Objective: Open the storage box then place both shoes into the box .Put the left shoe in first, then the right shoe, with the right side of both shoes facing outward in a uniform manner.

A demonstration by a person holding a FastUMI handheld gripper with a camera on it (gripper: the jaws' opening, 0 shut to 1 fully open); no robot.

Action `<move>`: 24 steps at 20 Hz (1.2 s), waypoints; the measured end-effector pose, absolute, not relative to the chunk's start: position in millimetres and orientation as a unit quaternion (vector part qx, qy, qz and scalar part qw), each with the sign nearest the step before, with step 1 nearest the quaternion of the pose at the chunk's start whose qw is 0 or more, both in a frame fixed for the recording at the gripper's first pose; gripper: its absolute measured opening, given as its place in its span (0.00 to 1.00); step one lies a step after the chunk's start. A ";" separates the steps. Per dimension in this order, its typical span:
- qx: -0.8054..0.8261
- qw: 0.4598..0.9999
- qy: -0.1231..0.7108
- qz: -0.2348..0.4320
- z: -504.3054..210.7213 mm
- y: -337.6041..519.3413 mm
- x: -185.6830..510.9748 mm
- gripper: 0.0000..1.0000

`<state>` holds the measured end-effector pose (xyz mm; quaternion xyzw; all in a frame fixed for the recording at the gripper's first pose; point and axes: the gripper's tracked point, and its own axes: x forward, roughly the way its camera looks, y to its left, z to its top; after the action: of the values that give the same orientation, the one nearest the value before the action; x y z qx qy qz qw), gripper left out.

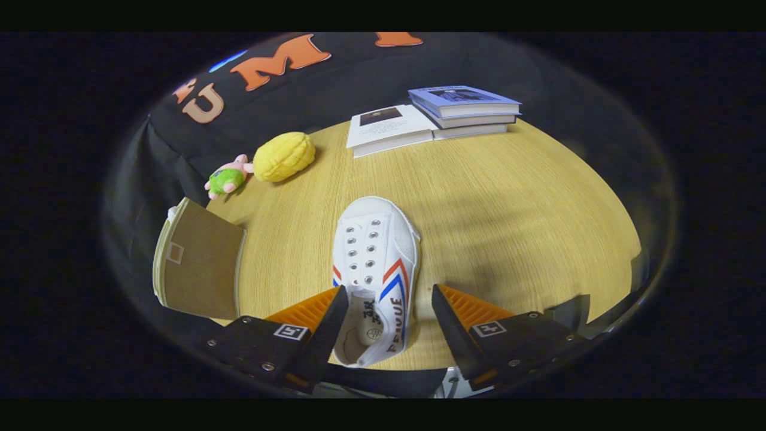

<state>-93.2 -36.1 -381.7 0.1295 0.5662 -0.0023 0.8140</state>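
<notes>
A white canvas shoe [374, 263] with red and blue side stripes lies on the wooden table [508, 203], toe pointing away from me. Its heel and opening sit between my fingers. My gripper [389, 296] is open and hangs just over the heel end; the left fingertip overlaps the shoe's left rim, the right fingertip stands clear of its striped side. Off to the left of the fingers stands the brown cardboard storage box [197, 263] with its flap up; its inside is hidden from me.
Beyond the shoe, a yellow plush toy [283, 157] and a small green and pink plush [227, 178] lie by the black wall. A stack of books [464, 111] and a white book [389, 129] rest at the table's far edge.
</notes>
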 end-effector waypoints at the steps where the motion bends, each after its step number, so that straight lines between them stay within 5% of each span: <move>1: 0.124 0.812 0.571 0.000 -388.1 -37.4 -93.1 0.80; 6: 0.132 0.800 0.585 0.009 -405.4 -28.7 -93.3 0.57; 11: 0.132 0.807 0.576 -0.008 -401.8 -32.7 -91.7 0.47; 18: 0.161 0.813 0.558 -0.045 -393.2 -22.6 -88.0 0.16; 24: 0.234 0.813 0.533 -0.015 -358.9 30.5 -64.9 0.12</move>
<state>-64.9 30.5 -358.9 0.2341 0.5326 -0.0154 0.8132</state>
